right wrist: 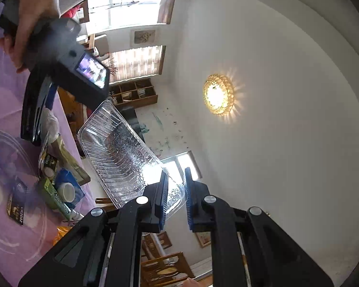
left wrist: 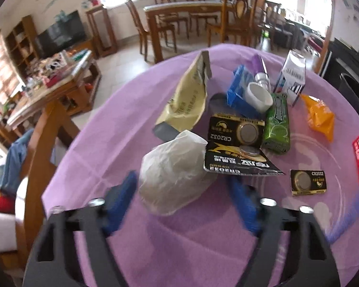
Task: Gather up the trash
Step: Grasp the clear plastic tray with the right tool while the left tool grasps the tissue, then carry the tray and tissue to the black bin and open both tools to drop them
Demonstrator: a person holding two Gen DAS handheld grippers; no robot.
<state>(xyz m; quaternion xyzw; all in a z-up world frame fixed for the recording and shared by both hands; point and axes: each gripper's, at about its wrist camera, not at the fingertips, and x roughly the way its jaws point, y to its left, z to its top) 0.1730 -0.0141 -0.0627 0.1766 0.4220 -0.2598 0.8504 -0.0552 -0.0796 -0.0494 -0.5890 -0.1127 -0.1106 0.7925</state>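
Left wrist view, going L to R: left gripper (left wrist: 179, 191) is pointing down at the purple tablecloth (left wrist: 179, 251), jaws standing about half wide on either side of a crumpled white wad (left wrist: 172, 177). Blue pads (left wrist: 122, 191) are sitting just beside it; can't tell if they're pressing yet. Past it, trash is lying loose on the cloth: yellow pouch (left wrist: 189, 100), black battery card (left wrist: 237, 129), blue wrapper (left wrist: 239, 88), white cap (left wrist: 258, 95), green gum pack (left wrist: 277, 124), small carton (left wrist: 292, 76), orange wrapper (left wrist: 320, 117), single battery card (left wrist: 308, 181).

Right wrist view: right gripper (right wrist: 176, 198) is tilting up toward the ceiling, jaws clamping narrow on the rim of a clear plastic tray (right wrist: 117, 150). Tray is looking empty, nothing sitting in it.

Step in hand, prob.: grabbing the wad. Next move is calling for a firm squeeze, then lifting it to the tray, w/ the tray being levelled first.
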